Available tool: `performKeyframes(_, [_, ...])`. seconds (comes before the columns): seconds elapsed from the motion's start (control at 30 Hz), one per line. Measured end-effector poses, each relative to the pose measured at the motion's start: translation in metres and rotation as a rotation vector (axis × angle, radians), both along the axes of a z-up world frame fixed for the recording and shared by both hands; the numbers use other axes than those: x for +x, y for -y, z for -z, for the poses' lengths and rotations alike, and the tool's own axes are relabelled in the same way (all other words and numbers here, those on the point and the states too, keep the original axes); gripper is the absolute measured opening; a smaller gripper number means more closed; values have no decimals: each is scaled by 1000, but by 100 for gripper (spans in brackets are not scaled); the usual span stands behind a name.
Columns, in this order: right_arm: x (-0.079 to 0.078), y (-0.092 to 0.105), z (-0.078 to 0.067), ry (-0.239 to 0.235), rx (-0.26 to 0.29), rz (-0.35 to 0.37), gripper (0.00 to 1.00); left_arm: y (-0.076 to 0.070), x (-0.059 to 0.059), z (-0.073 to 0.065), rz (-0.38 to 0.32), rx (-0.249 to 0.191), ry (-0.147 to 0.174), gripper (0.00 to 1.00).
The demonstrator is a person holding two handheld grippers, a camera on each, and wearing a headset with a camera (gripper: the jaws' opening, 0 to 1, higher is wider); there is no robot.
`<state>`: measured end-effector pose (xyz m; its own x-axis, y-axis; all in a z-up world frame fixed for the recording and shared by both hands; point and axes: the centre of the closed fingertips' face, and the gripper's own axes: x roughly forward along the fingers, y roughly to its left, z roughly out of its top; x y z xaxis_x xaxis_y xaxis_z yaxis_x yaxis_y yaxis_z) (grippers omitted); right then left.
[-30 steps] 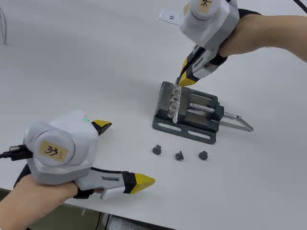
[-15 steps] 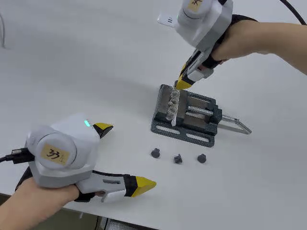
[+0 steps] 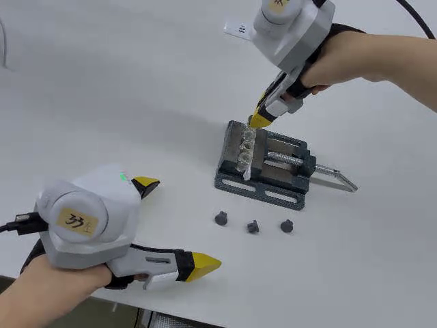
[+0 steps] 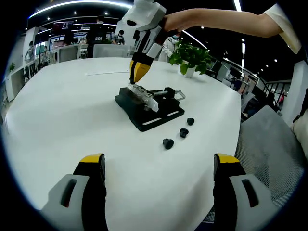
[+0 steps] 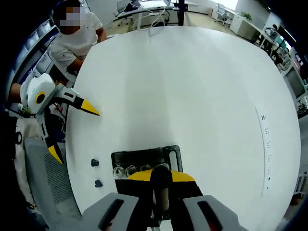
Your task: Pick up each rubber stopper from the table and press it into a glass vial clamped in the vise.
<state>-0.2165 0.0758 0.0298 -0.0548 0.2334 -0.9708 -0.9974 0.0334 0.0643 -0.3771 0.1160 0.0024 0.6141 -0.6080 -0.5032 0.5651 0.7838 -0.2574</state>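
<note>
At 6 o'clock from the dark metal vise (image 3: 263,190), three small black stoppers (image 3: 253,226) lie on the smooth white table (image 3: 102,89). They look light, soft and grippy, so I would pinch one by its wide cap. My left gripper (image 3: 176,222), at 8 o'clock, has fingers wide apart. My right gripper (image 3: 259,121) has fingers together over the 12 o'clock vial (image 3: 249,134), which is fragile glass.

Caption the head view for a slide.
Right hand-held gripper, tips together, over the vials clamped in the vise; three stoppers lie on the table near the open left hand-held gripper.
</note>
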Motion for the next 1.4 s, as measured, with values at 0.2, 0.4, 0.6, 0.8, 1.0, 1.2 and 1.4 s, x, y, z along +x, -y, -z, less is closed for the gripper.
performKeyframes(0.2, [3,0,0,1,-1,-23,7,-3,0,1,-8,2,-2,92])
performKeyframes(0.4, [6,1,2,11,-3,-58,8,-2,0,2,-8,1,-5,92])
performKeyframes(0.6, [1,2,1,21,0,-87,8,-2,0,3,-6,-1,-5,92])
performKeyframes(0.8, [-1,2,3,20,4,-109,15,-3,0,2,-10,-2,-6,92])
performKeyframes(1.0, [0,2,0,42,12,-145,22,-3,-1,2,-12,-5,-5,92])
performKeyframes(1.2, [-1,0,-7,45,18,-180,20,-4,1,1,-13,-6,0,92])
performKeyframes(1.4, [-2,1,-12,55,24,-209,9,-4,2,1,-13,-6,0,92])
